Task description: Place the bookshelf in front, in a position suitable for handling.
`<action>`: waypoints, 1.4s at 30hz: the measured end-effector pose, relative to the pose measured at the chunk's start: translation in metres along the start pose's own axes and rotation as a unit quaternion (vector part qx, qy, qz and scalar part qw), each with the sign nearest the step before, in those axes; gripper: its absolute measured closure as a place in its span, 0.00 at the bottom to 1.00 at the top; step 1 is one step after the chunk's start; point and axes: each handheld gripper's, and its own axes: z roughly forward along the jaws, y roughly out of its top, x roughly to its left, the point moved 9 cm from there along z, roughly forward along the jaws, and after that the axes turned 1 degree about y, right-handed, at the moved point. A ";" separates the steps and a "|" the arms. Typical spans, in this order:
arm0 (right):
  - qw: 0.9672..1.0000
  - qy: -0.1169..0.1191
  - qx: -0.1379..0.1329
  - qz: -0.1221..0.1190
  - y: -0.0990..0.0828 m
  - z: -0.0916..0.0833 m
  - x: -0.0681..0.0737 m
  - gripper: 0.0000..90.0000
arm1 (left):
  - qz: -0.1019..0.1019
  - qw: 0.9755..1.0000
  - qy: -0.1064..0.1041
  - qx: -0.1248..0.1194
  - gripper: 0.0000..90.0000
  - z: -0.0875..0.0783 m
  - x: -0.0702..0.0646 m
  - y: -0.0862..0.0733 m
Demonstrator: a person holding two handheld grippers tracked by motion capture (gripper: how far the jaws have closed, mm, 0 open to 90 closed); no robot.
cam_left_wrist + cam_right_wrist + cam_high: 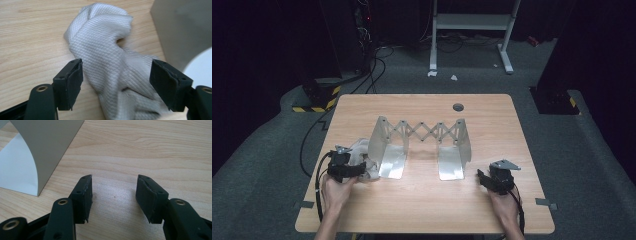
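A crumpled white cloth (107, 57) lies on the wooden table (422, 200), just left of a metal folding rack (422, 142). My left gripper (357, 169) hovers over the cloth (364, 160) with its jaws open. In the left gripper view the cloth runs between the two pads (75, 80) without being pressed. My right gripper (484, 177) sits near the table's right front, open over bare wood with nothing between its fingers (83, 195). The rack's right plate (32, 152) stands to that gripper's left.
The rack has two upright curved metal plates joined by a scissor lattice (427, 131) at the back. A round cable hole (458, 107) sits near the table's far edge. Cables trail from both grippers toward the front edge. A white desk frame (472, 30) stands on the floor beyond.
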 end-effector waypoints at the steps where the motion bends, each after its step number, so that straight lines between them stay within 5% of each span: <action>1: 1.000 0.000 0.000 0.000 0.000 0.000 0.000 0.52 | 0.003 1.000 0.000 0.000 0.28 0.002 0.000 0.000; 6: 1.000 -0.003 0.002 -0.008 0.000 0.001 0.001 0.51 | 0.002 1.000 -0.020 0.017 0.27 0.020 0.002 0.002; 15: 1.000 -0.006 0.003 -0.013 0.000 0.001 0.001 0.50 | 0.018 1.000 -0.015 0.020 0.33 0.034 0.003 0.000; 19: 1.000 -0.006 0.003 -0.013 0.000 0.001 0.001 0.50 | 0.034 0.999 -0.036 0.012 0.66 0.032 -0.004 0.002; 23: 1.000 -0.005 0.003 -0.014 0.000 0.001 0.001 0.50 | 0.045 0.997 -0.065 0.013 0.83 0.031 -0.013 0.001; 30: 1.000 -0.004 0.004 -0.014 0.000 0.001 0.002 0.48 | 0.054 0.990 -0.128 0.009 0.89 0.019 -0.033 0.003; 33: 1.000 -0.003 0.004 -0.015 0.000 0.001 0.002 0.47 | 0.058 0.989 -0.137 0.000 0.89 0.011 -0.036 0.009; 39: 1.000 -0.001 0.004 -0.018 0.000 0.002 0.003 0.47 | 0.049 0.983 -0.164 -0.062 0.89 -0.025 -0.042 0.038; 42: 1.000 -0.001 0.004 -0.018 0.000 0.002 0.003 0.46 | 0.038 0.978 -0.184 -0.092 0.88 -0.045 -0.040 0.056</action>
